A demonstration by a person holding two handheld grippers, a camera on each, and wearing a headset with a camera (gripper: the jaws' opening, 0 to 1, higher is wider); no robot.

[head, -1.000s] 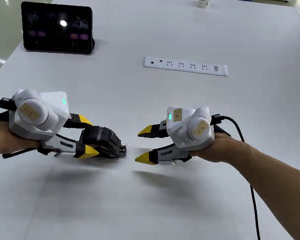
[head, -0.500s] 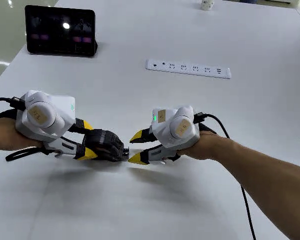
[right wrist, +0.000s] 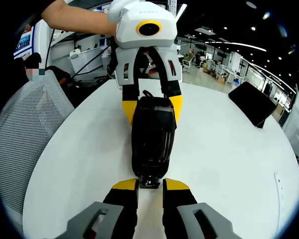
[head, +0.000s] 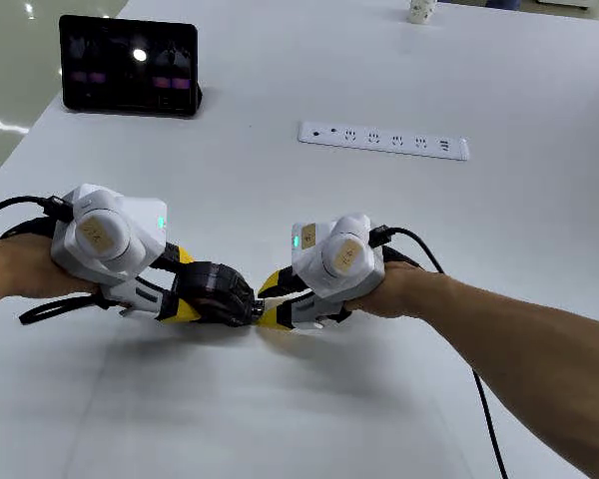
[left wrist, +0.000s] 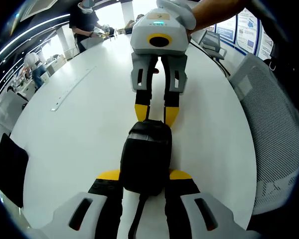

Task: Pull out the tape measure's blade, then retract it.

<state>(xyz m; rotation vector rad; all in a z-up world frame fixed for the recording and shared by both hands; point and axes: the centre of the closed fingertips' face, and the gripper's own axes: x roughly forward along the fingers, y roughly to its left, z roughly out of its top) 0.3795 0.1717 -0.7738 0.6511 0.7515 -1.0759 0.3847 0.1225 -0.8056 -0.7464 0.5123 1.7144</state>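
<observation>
Currently the left gripper (left wrist: 145, 175) is the vise: its fingers (left wrist: 109, 175) clamp the flanks of the black tape measure (right wrist: 152, 132); the case sits low and looks to rest on the white counter (head: 379, 399), mouth facing the other hand; that anchors the body so a pull moves the blade, not the case. Right gripper (right wrist: 150, 185) comes in head-on, nose to nose with the left; its fingers (right wrist: 123, 185) are narrow, one either side of the hook tab (right wrist: 149, 182) at the case mouth; the tab sits between the yellow tips, but I cannot tell whether they pinch it or just bracket it. Blade looks fully housed, no length outside the case; my read is the pull-out has not begun and this is the grab-the-hook step. Both grippers line up on one axis, which makes sense; a straight draw away from the case should keep the blade from kinking; main risk is the tab slipping from the tips if the bite is shallow.
</observation>
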